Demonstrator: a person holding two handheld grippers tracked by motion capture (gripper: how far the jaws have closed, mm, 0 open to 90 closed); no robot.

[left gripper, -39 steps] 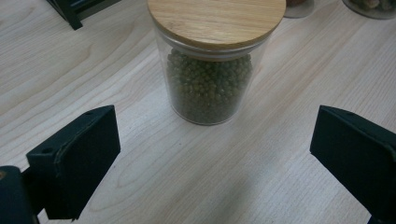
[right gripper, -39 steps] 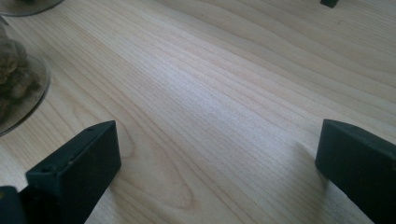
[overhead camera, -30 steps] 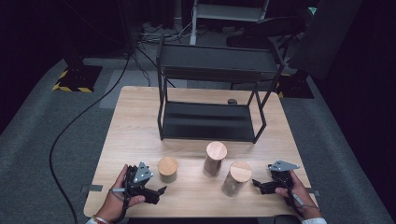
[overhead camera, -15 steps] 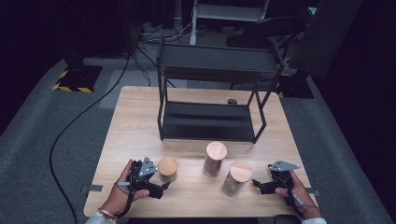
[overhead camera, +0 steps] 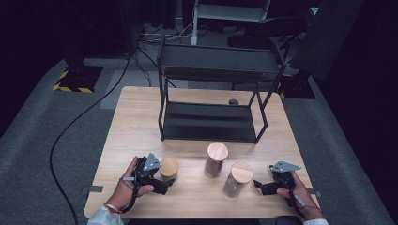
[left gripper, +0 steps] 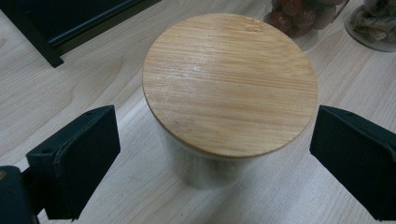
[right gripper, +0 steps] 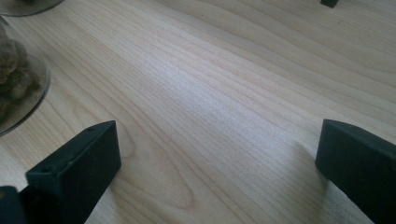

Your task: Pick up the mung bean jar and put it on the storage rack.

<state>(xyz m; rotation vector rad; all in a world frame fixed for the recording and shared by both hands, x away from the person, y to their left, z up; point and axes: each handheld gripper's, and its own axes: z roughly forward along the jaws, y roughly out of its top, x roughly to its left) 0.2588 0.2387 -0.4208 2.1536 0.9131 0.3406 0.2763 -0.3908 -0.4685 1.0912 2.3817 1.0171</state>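
Three glass jars with round wooden lids stand near the table's front edge. The short jar (overhead camera: pixel 169 168) (left gripper: pixel 229 88) sits at the left, between the wide-apart jaws of my left gripper (overhead camera: pixel 165 184) (left gripper: pixel 210 154), which is open and not touching it. A tall jar (overhead camera: pixel 216 159) stands in the middle and another tall jar (overhead camera: pixel 238 179) to its right. My right gripper (overhead camera: pixel 259 186) (right gripper: pixel 215 172) rests open over bare wood, just right of that jar, whose glass base (right gripper: pixel 18 88) shows at the left edge of the right gripper view.
A black two-level metal shelf rack (overhead camera: pixel 211 96) stands at the back middle of the wooden table (overhead camera: pixel 136 122). A small dark object (overhead camera: pixel 233 101) lies behind the rack. A black cable (overhead camera: pixel 80 122) runs over the grey floor at the left.
My left gripper has moved right and forward, up to the short jar, so its jaws now stand on either side of it. The right gripper has stayed put.
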